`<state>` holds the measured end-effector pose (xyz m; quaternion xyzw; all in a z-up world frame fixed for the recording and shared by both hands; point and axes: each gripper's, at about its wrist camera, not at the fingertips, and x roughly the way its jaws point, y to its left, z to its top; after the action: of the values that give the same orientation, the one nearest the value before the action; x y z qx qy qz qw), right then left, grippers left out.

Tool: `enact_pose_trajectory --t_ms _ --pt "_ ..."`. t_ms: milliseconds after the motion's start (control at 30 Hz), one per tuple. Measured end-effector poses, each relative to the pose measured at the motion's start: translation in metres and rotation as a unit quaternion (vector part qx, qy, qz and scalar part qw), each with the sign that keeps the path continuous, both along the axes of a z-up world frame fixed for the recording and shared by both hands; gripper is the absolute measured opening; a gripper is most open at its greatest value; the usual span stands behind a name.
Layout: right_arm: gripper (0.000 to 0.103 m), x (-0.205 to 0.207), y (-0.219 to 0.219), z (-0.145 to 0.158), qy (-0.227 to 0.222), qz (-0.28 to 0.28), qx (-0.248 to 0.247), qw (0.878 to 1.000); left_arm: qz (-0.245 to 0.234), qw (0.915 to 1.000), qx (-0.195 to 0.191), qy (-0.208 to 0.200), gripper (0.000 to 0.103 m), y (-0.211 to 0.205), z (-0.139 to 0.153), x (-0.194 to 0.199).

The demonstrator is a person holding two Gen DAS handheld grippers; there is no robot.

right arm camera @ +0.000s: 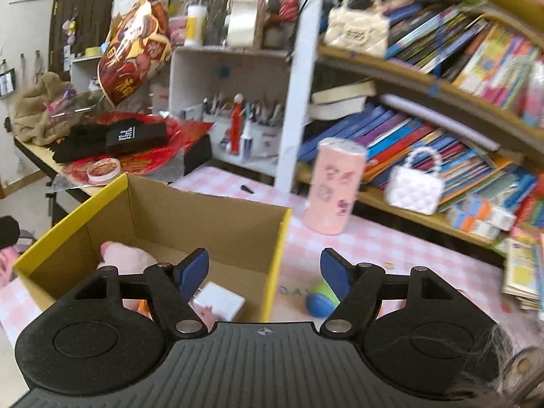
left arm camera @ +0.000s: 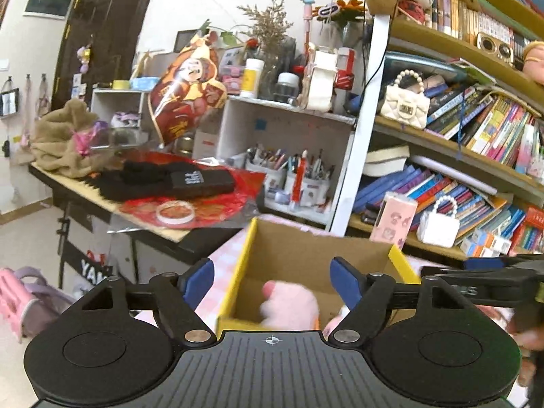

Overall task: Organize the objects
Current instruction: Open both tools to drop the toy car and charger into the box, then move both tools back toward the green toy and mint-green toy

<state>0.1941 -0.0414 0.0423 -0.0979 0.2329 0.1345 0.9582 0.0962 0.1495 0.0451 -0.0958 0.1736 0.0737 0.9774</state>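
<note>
With both the left gripper and right gripper spread and empty, we should swing right, straddle the blue-green ball lying on the tablecloth just beside the cardboard box, then pinch gently.

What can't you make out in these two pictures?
- Pink plush in the box: left view, blurred, lower part behind the left tool.
- White item in the box: right view, partly behind the right tool; what it is, unclear.
- Blue-green ball: right view, part hidden by the tool's finger.
- Book titles: right view, blurred.
</note>
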Motion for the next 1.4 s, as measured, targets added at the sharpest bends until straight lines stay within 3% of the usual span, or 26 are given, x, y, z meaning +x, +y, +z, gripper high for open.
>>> enact_pose_trajectory --t_ms 133,300,467,767,1067,1400 --pt "0.070 -0.038 -0.003 -0.003 0.002 -0.017 0.009 1.000 0.009 0.9995 0.015 0.024 0.081 0.003 -0.007 -0.022" --pt "0.070 -0.074 0.005 -0.011 0.004 -0.042 -0.002 0.999 0.021 0.9981 0.006 0.058 0.085 0.007 -0.020 -0.048" --pt "0.071 -0.105 0.013 -0.024 0.017 -0.033 -0.008 0.999 0.032 0.9961 0.004 0.082 0.086 0.002 -0.030 -0.070" --pt "0.074 -0.149 0.007 -0.044 0.048 -0.042 0.014 0.998 0.008 0.9941 0.022 0.106 0.087 -0.014 -0.041 -0.091" --pt "0.076 -0.176 -0.019 -0.062 0.077 -0.086 0.020 0.993 -0.051 0.9894 0.034 0.132 0.087 -0.041 -0.056 -0.096" --pt "0.079 -0.202 -0.068 -0.072 0.094 -0.195 0.035 0.976 -0.159 0.9759 0.049 0.141 0.088 -0.086 -0.067 -0.091"
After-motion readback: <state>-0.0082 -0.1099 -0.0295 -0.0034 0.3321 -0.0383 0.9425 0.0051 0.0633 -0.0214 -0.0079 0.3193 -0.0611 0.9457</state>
